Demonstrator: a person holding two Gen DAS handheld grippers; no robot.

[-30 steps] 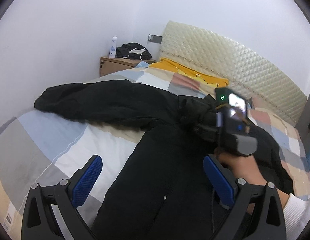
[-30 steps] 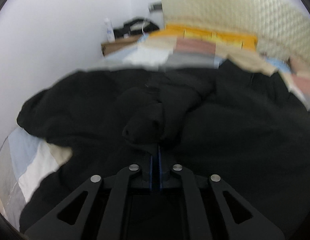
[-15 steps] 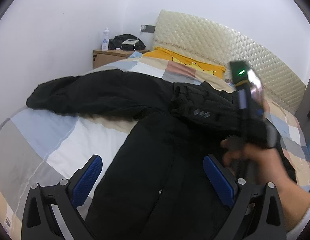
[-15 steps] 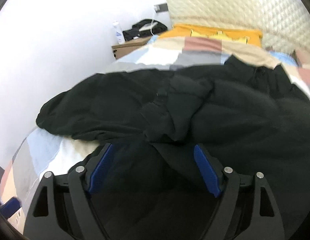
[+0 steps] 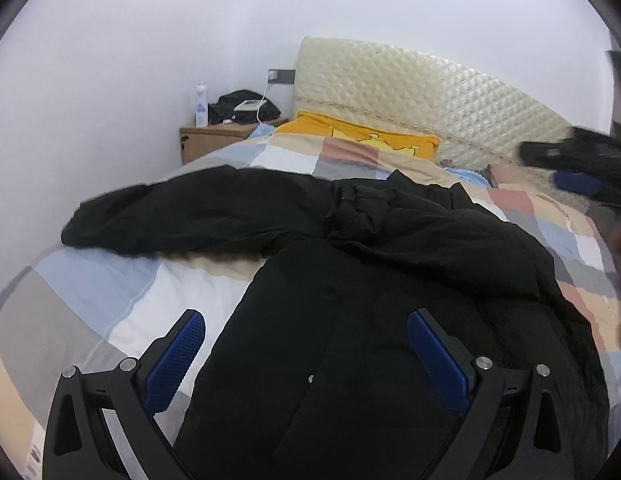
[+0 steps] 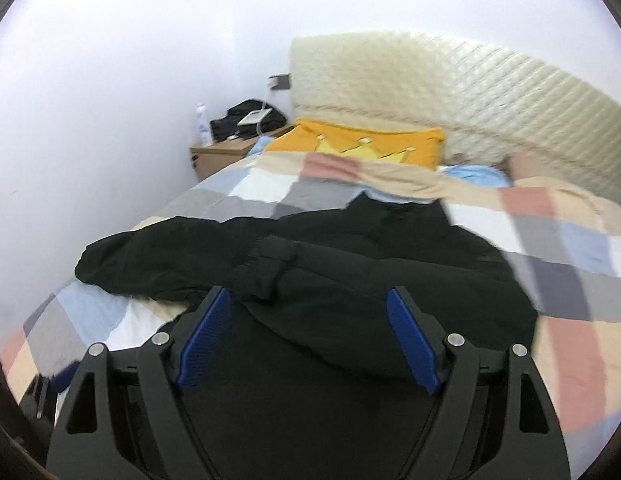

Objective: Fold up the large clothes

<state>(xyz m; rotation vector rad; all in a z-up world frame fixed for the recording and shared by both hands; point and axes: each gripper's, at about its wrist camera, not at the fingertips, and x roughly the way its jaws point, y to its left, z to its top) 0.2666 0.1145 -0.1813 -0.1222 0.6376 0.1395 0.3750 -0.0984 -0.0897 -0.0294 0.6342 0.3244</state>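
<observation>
A large black jacket (image 5: 370, 300) lies spread on the bed, one sleeve (image 5: 182, 216) stretched to the left and the other sleeve folded across the body (image 6: 294, 276). My left gripper (image 5: 306, 344) is open and empty, hovering over the jacket's lower body. My right gripper (image 6: 306, 332) is open and empty above the jacket (image 6: 390, 280); it also shows blurred at the right edge of the left wrist view (image 5: 578, 164).
The bed has a patchwork quilt (image 5: 90, 292) and a quilted cream headboard (image 5: 430, 96). A yellow pillow (image 5: 362, 140) lies at the head. A wooden nightstand (image 5: 214, 140) with a bottle (image 5: 201, 104) and a black bag stands in the corner.
My right gripper opened, let go of the sleeve it had carried across the jacket, and pulled back up to the right. My left gripper stayed open above the jacket's hem.
</observation>
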